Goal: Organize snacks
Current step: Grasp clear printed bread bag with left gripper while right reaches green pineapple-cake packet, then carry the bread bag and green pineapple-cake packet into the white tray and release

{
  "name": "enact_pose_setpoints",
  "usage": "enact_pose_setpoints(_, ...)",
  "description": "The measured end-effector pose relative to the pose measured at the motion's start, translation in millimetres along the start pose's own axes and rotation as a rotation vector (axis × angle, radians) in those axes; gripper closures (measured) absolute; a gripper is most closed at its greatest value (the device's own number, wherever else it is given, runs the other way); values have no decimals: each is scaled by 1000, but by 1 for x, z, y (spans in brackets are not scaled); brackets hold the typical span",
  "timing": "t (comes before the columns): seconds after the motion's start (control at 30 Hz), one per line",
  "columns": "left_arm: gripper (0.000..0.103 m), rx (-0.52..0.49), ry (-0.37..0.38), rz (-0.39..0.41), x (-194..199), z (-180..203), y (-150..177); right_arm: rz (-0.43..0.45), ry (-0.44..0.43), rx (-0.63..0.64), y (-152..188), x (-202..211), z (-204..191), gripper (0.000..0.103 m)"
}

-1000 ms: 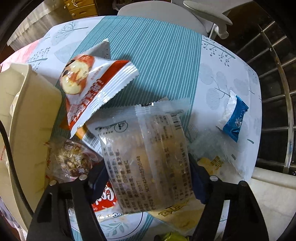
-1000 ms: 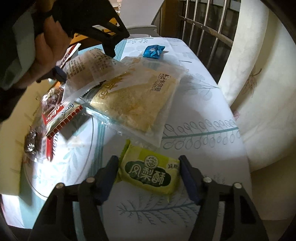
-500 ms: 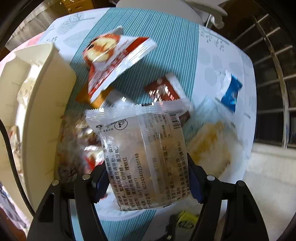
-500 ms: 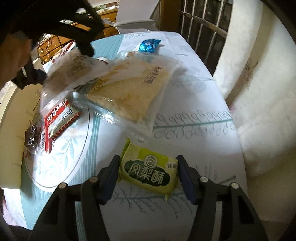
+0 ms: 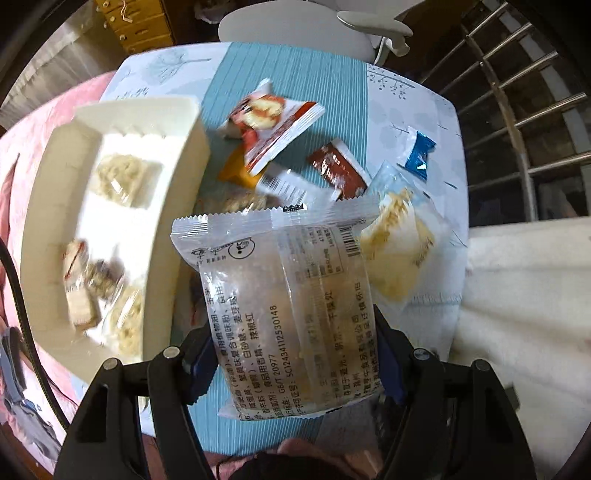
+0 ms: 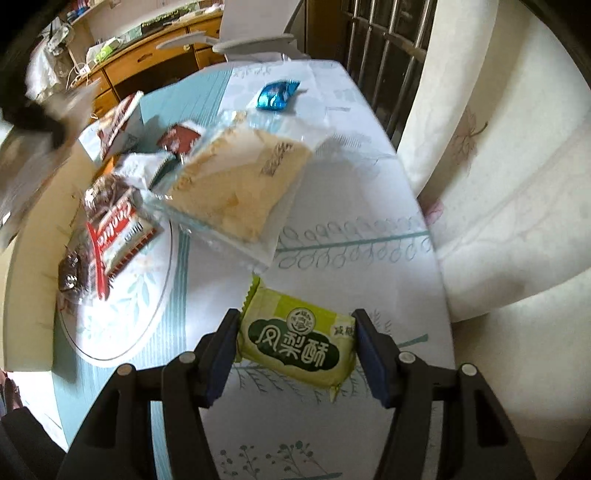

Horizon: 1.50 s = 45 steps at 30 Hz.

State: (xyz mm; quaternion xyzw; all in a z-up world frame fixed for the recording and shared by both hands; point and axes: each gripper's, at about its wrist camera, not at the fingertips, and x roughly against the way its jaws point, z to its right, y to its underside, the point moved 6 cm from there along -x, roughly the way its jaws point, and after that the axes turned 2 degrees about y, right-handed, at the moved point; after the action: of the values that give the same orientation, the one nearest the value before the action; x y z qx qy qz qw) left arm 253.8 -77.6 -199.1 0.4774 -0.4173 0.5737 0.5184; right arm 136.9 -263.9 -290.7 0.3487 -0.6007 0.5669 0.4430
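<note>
Lifted clear packet [image 5: 288, 306] over tray [image 5: 177, 206]; "GB/T 20977".

A white tablecloth [image 6: 343, 192] printed with teal leaf sprigs and a ribbed teal stripe covers the table. A pale grey office chair [image 5: 295, 22] stands at its far end, metal window bars [image 5: 517, 122] alongside, wooden drawers [image 6: 147, 62] beyond.
</note>
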Motion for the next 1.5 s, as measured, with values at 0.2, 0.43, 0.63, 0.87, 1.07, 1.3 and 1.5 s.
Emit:
enact_pose_setpoints(0.2,32,3,45,20,30,-38,33,43,-20,-54,-12,27,-5,43)
enact_pose_setpoints(0.43,31,-4,61,34,52,-91,60,126,-45,-74,-27,68,-30,43)
enact_pose_setpoints(0.63,31,-61,57,66,74,-138,73,195,-80,-97,-28,111,-66,43)
enact_pose_setpoints(0.87,31,-161,40,120,94,-182,77,247,-137,-104,-24,148,-121,43)
enact_pose_setpoints(1.07,30,-239,60,174,109,-212,69,297,-204,-100,-21,171,-176,42)
enact_pose_setpoints(1.3,30,-280,116,205,117,-238,63,350,-309,-71,-16,187,-234,42)
enact_pose_setpoints(1.5,24,-258,127,206,113,-258,59,389,-370,-28,-13,197,-272,39)
